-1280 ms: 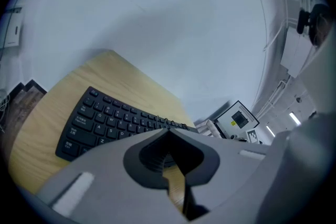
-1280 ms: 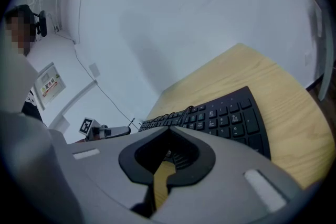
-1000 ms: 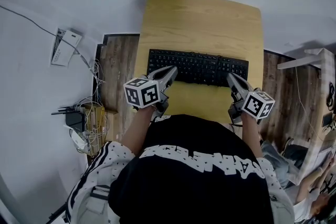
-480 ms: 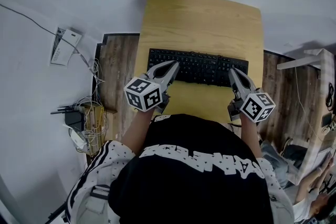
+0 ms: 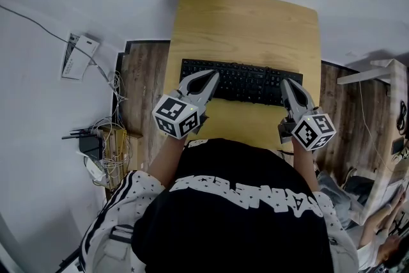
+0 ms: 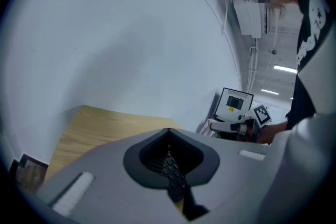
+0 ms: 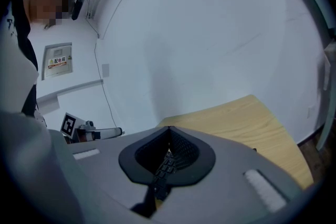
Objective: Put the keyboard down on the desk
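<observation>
A black keyboard (image 5: 246,81) lies flat across the near half of the light wooden desk (image 5: 246,22). My left gripper (image 5: 213,75) hovers over the keyboard's left end, shut with nothing in it. My right gripper (image 5: 285,82) hovers over the right end, also shut and empty. In the left gripper view the jaws (image 6: 168,131) meet at their tips, and keys of the keyboard (image 6: 172,176) show through the hollow behind them. The right gripper view shows the same: tips (image 7: 169,130) together, keys (image 7: 164,168) below.
Bare desk top (image 5: 249,16) stretches beyond the keyboard to the white wall. Left of the desk, a tangle of cables and a router (image 5: 96,150) sits on the wooden floor. A white shelf (image 5: 377,67) stands at the right.
Both grippers have risen and rolled slightly, their tips now further over the keyboard. The keyboard has stayed where it lay on the desk.
</observation>
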The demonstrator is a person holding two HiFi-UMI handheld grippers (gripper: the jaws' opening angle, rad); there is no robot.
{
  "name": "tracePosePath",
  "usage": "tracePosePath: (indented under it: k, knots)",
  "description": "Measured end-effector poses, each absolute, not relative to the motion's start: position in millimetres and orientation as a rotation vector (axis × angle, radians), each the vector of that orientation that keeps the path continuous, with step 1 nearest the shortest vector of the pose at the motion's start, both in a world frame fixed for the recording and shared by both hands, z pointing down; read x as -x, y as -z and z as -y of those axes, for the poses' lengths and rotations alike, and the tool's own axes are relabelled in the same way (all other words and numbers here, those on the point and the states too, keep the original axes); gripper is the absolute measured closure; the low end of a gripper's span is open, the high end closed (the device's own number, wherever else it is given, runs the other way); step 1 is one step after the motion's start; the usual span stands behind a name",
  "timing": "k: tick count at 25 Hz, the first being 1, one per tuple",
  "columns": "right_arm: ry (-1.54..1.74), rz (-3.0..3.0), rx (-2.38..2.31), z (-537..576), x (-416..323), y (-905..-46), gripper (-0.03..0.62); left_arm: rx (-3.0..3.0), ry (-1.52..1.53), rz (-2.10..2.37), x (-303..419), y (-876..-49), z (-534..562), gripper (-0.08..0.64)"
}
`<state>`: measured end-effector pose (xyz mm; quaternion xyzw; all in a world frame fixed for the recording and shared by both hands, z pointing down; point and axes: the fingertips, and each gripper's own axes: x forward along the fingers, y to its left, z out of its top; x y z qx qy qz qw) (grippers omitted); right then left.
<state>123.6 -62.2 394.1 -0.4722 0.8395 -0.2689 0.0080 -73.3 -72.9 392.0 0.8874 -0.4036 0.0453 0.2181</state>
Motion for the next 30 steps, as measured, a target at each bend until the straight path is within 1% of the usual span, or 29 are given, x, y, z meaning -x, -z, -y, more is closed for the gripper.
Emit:
tracePosePath:
  k: [10,30]
  knots:
    - [0.664,-2.636,1.523,68,-128,-377,0.581,-2.547,-0.099,1.136,69,-377,77,0.558]
    - [0.666,-2.661,1.549,68,-126,-380,0.581,-2.516,-0.137,1.157,73,-383,77,0.558]
